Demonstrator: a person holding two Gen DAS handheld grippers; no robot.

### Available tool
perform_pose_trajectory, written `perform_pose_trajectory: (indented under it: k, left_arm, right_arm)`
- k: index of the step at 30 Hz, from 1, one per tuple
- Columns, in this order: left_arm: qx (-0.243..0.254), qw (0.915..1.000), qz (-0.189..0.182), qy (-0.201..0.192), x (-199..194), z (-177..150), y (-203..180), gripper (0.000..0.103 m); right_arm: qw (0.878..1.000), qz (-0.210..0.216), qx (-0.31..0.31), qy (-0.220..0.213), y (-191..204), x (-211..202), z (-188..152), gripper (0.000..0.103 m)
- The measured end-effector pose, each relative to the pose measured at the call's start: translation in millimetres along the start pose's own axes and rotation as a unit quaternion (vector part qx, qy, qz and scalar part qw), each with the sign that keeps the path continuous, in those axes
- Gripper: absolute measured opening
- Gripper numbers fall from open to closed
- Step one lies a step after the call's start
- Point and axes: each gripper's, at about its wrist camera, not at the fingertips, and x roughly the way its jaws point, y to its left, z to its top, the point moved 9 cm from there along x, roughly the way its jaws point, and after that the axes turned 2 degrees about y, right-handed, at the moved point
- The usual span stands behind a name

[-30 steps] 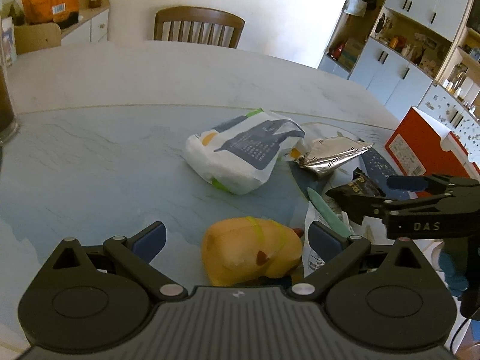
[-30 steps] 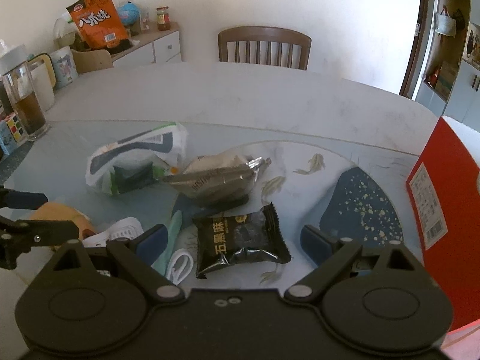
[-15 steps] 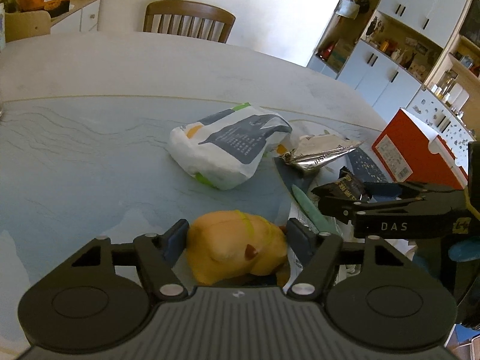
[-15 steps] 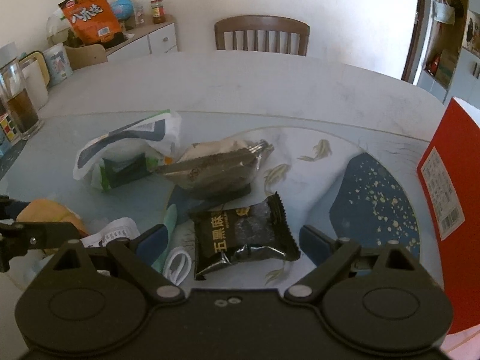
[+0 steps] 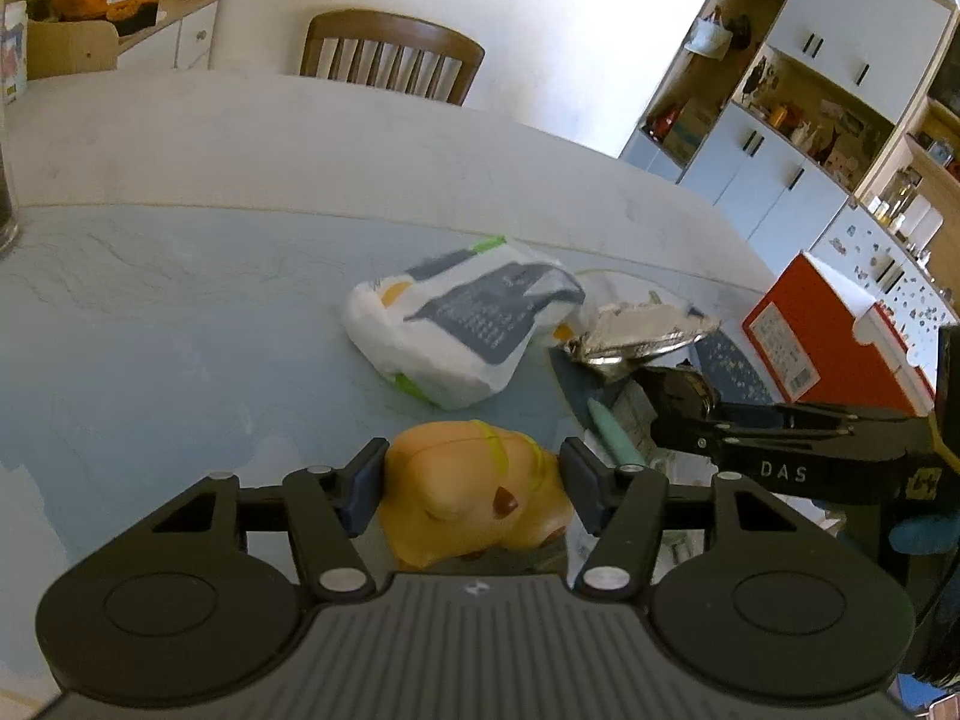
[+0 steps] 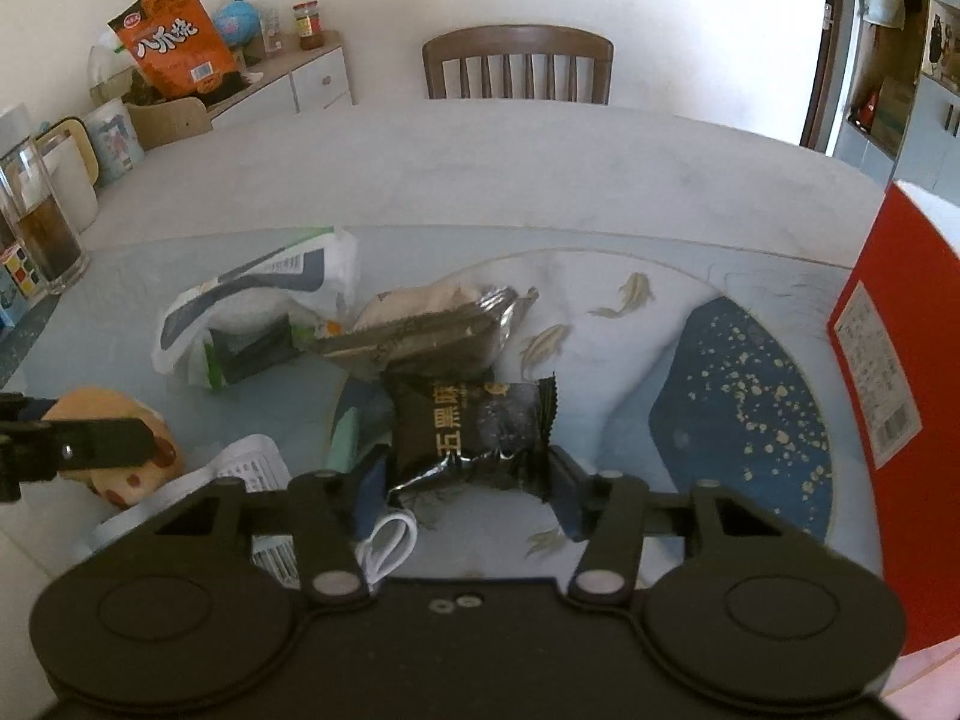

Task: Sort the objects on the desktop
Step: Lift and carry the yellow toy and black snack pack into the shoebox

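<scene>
My left gripper is shut on a yellow plush toy, its pads pressed on both sides. My right gripper is shut on a black snack packet and holds it by its near end. The plush toy also shows at the left of the right wrist view. A white and grey plastic bag, a silver foil packet and a mint green stick lie on the blue glass tabletop.
A red box stands at the right edge. A glass of dark drink and mugs stand at the far left. A white cable loop and a paper receipt lie near my right gripper. A wooden chair stands behind the table.
Both grippers have closed: the left on the plush toy, the right on the black snack packet. The left gripper moved forward around the toy.
</scene>
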Motion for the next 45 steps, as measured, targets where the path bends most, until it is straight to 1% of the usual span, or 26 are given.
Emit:
perform_pose_trajectory:
  k: [6,11,18,23,34,45]
  left_arm:
    - [0.005,0.9999,-0.001,-0.014,-14,10,-11,0.060]
    - [0.011,0.9995,-0.010,-0.029,-26,20,-27,0.060]
    - [0.028,0.9981,-0.027,-0.048,-39,35,-58,0.060]
    - [0.045,0.9969,-0.037,-0.053,-45,40,-86,0.060]
    - [0.085,0.9929,-0.058,-0.059,-50,46,-150,0.060]
    - [0.112,0.9890,-0.078,-0.058,-38,50,-212,0.060]
  right_arm:
    - [1.000,0.002,0.001,-0.012,-3,-18,4,0.053]
    - [1.000,0.008,0.006,-0.023,-5,-37,7,0.053]
    - [0.999,0.016,0.003,-0.037,-8,-68,10,0.053]
    - [0.999,0.016,0.002,-0.045,-16,-90,10,0.053]
    - [0.998,0.008,0.014,-0.066,-52,-136,10,0.053]
    - [0.996,0.000,0.024,-0.083,-96,-164,9,0.053]
